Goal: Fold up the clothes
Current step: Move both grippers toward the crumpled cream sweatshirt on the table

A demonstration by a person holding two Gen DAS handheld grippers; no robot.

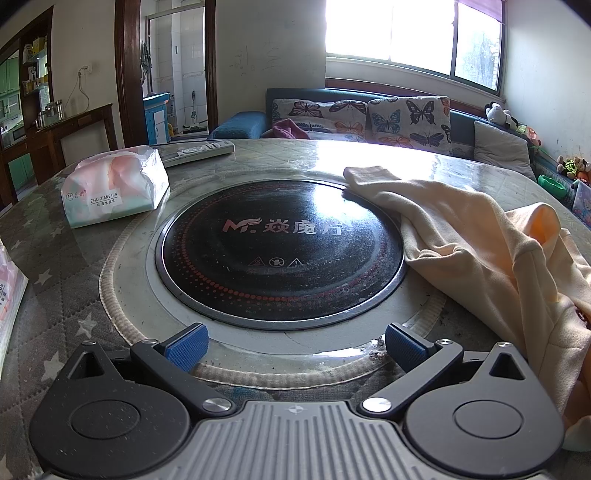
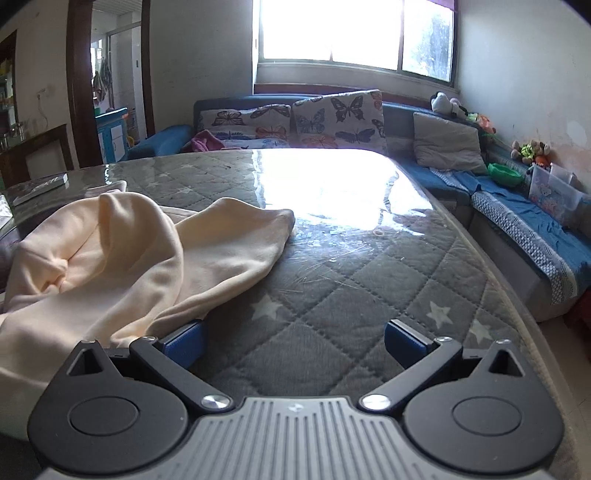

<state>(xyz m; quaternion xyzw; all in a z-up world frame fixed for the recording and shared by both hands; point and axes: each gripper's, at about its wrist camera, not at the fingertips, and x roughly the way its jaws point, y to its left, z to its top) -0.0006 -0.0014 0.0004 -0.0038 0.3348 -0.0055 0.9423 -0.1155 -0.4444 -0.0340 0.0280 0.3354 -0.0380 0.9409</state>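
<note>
I am looking at a cream-coloured soft fleece garment (image 2: 122, 254) lying crumpled and unfolded on the quilted grey star-patterned table (image 2: 332, 295), one sleeve draping over the black round cooktop (image 1: 280, 247). My left gripper (image 1: 293, 347) and right gripper (image 2: 293, 343) are both hovering spread wide, pinching nothing. All the folding is remaining. I am seeing no containers holding clothes.

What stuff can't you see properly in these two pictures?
- Cream garment: the left wrist view's right edge cuts it off; in the right wrist view it is bunched, so its type stays unclear.
- Second tissue pack: left wrist view, mostly cut off by the left edge.
- Remote control: right wrist view, too small to read its buttons.
- Outside the window: both views, washed out by glare.
</note>
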